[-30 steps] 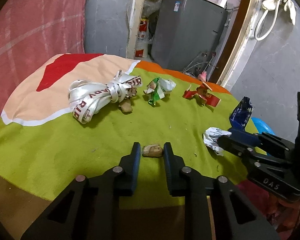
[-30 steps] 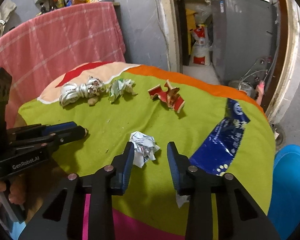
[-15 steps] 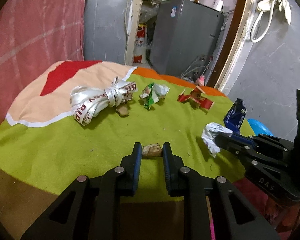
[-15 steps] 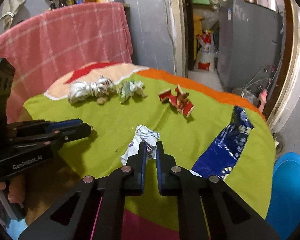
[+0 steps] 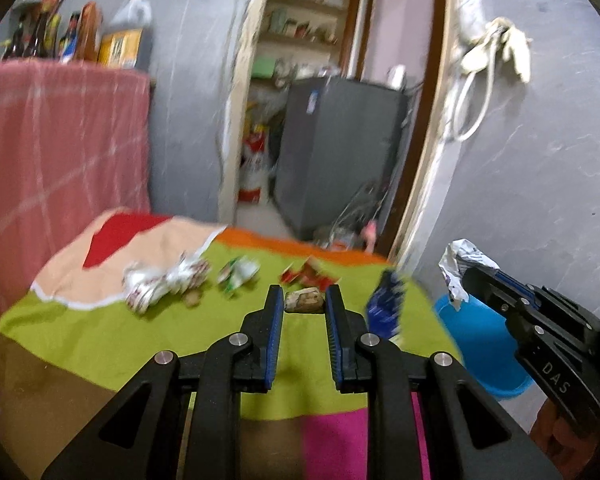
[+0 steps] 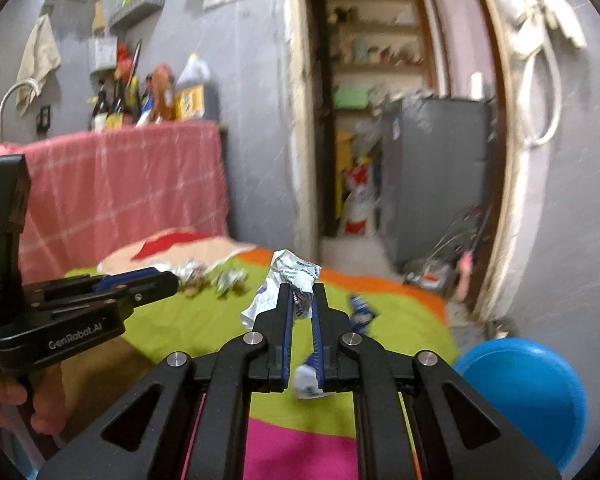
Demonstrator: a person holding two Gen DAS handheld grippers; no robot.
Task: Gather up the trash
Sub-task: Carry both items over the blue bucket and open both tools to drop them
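My left gripper [image 5: 304, 300] is shut on a small brown scrap [image 5: 305, 302] and holds it above the green cloth-covered table [image 5: 100, 340]. My right gripper [image 6: 302, 300] is shut on a crumpled white wrapper [image 6: 290, 276], also lifted above the table; it also shows in the left wrist view [image 5: 458, 268] over the blue bin [image 5: 484, 344]. On the table lie a white ribbon bundle [image 5: 160, 284], a green-white wrapper [image 5: 238, 274], a red wrapper [image 5: 308, 274] and a blue packet [image 5: 386, 304].
The blue bin [image 6: 528, 392] stands on the floor right of the table. A pink-draped cabinet [image 6: 120, 192] stands behind the table on the left, with bottles on top. A doorway with a grey appliance [image 5: 340, 156] lies beyond.
Both grippers have risen from the table with their pieces. The right gripper closed on the white wrapper, lifted it and moved toward the blue bin. The left lifted the brown scrap.
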